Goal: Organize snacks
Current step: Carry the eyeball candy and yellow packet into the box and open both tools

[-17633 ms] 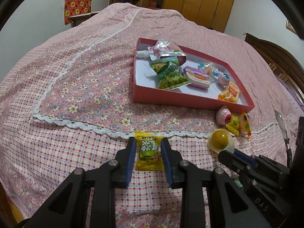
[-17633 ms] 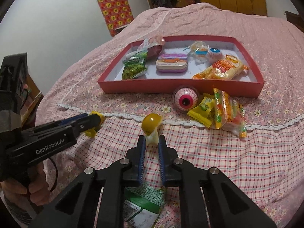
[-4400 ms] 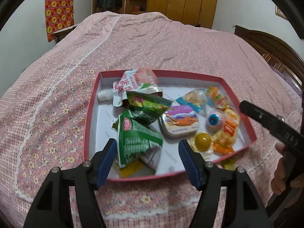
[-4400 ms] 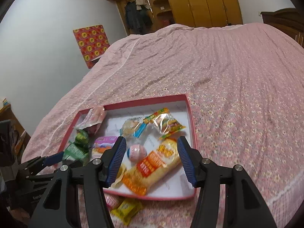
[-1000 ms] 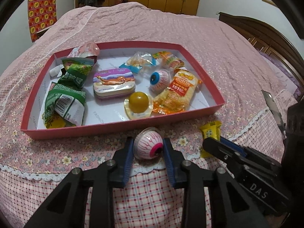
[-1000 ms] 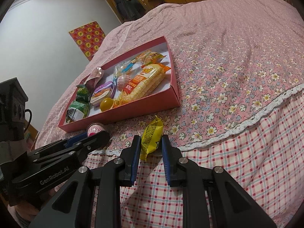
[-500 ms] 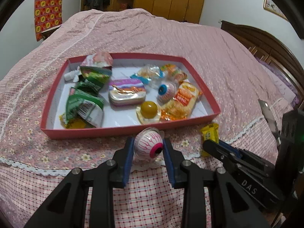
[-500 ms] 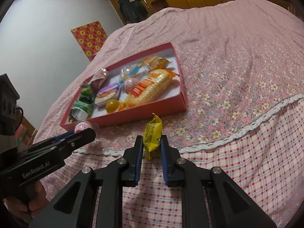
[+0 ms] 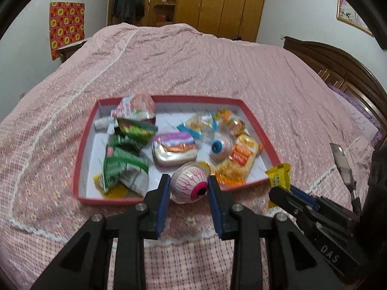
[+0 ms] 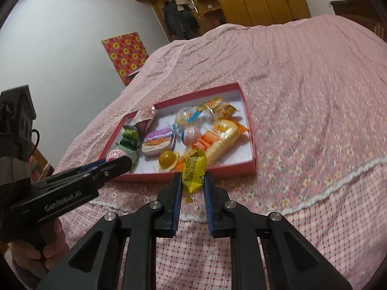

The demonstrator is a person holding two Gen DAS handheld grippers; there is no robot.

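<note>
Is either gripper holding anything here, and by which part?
Left gripper clamps the pink-veined eyeball candy across its round sides. Right gripper pinches the yellow snack packet by its lower half.

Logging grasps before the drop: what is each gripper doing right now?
Left gripper: closed on the pink eyeball candy.
Right gripper: closed on the yellow candy packet.
</note>
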